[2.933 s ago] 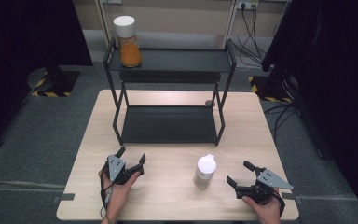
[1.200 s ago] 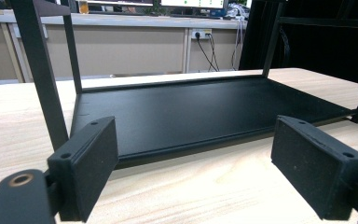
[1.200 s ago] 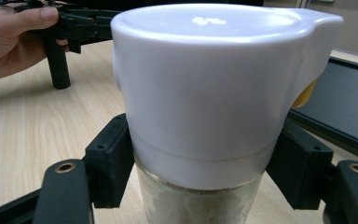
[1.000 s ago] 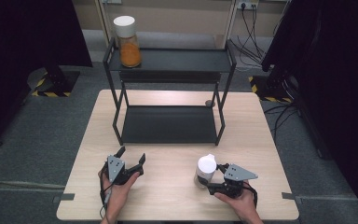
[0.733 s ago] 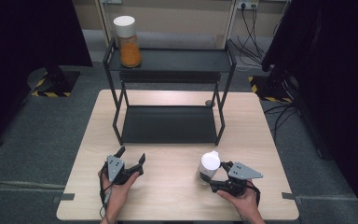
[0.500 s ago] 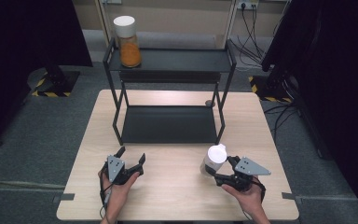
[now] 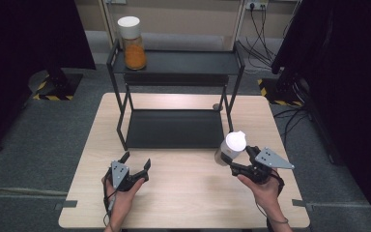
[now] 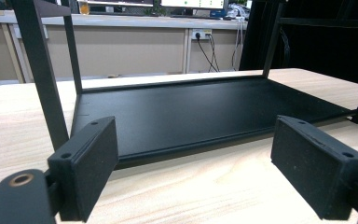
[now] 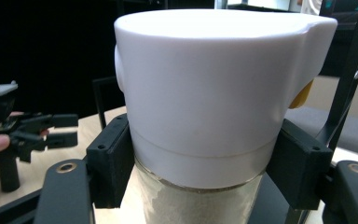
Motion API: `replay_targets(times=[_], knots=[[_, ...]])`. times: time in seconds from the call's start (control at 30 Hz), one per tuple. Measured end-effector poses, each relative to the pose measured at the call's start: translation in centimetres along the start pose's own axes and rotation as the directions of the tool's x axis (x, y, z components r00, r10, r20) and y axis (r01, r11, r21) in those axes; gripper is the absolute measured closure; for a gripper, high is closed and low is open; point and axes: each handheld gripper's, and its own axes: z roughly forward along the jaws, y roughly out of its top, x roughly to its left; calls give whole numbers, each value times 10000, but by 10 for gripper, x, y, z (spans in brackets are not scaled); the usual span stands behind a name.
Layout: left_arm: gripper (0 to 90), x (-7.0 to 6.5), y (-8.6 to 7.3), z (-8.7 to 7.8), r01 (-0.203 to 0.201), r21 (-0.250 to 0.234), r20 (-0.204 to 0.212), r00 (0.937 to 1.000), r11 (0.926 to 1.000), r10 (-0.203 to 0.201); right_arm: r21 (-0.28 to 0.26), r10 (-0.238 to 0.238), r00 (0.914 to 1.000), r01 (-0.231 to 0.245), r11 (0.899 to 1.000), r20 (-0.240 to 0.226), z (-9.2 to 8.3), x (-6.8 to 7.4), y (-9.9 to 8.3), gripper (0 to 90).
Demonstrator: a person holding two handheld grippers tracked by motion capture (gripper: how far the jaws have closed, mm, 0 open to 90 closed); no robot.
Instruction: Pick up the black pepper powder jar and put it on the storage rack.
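The jar [image 9: 214, 107] is cut off at the picture's bottom edge in the right gripper view — its base hidden; the pale contents too indistinct to identify.

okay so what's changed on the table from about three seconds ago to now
The right gripper moved in from the table's right edge to the white-lidded jar, closed its fingers on it just below the lid, and has lifted it off the table toward the black shelf rack. The left gripper stayed put near the front edge, open. The orange-filled jar is still on the rack's top shelf.
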Motion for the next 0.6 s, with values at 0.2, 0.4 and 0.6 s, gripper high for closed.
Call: replay_targets(times=[0.2, 0.4, 0.6], knots=[[142, 0, 0, 0, 24, -15, 3, 10000, 10000, -24, -390, -42, 9998, 50, 9992, 200, 2, -4, 12, 307], [142, 0, 0, 0, -17, -11, -11, 10000, 10000, 17, -636, -103, 9990, 131, 9979, 431, 3, -7, 22, 308], [143, -1, 0, 0, 14, -2, -34, 10000, 10000, -14, -752, -208, 9981, 252, 9969, 587, 6, -11, 33, 308]])
